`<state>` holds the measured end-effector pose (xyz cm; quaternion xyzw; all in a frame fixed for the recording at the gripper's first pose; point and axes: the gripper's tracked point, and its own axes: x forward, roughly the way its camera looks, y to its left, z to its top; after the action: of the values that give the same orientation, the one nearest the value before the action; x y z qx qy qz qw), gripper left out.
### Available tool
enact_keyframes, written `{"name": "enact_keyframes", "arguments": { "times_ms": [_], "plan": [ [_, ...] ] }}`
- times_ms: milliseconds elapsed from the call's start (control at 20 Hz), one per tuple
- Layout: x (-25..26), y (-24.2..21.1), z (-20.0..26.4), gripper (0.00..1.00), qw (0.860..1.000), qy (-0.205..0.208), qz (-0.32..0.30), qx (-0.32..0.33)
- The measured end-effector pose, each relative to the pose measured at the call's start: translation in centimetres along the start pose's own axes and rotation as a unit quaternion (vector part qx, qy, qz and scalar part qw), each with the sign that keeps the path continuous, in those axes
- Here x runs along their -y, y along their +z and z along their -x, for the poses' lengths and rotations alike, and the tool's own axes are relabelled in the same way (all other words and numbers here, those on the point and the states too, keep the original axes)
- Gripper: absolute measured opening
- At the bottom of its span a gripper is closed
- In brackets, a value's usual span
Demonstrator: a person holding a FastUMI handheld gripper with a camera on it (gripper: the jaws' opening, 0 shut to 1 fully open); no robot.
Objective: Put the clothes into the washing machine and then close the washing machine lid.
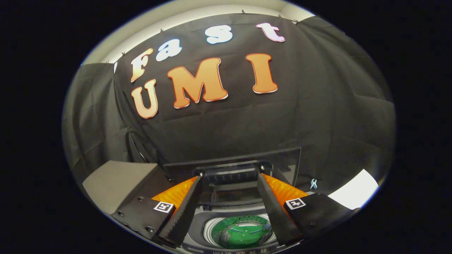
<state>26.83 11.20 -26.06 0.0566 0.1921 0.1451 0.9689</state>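
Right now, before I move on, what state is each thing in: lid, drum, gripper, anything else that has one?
Washing machine lid: raised, standing up behind the opening.
Drum: open at the top, green inside; I can't tell whether clothes are in it.
Gripper: open, fingers spread on either side of the lid's front edge, pressing on nothing.
Small clip: hanging on the booth's cloth wall.

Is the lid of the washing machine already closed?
No, the lid stands raised behind the open drum, between the spread fingers of the gripper.
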Motion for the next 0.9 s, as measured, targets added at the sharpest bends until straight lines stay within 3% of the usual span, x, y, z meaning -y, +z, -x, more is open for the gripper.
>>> {"name": "enact_keyframes", "arguments": {
  "times_ms": [200, 400, 900],
  "plan": [
    [0.3, 5.2, -3.6, 0.99, 1.0, 0.0, 0.005, 0.015],
    [0.5, 6.5, -8.9, 0.99, 1.0, -0.001, 0.02, 0.001],
    [1.1, -0.1, -20.2, 0.99, 0.994, -0.018, 0.044, -0.103]
  ]
}}
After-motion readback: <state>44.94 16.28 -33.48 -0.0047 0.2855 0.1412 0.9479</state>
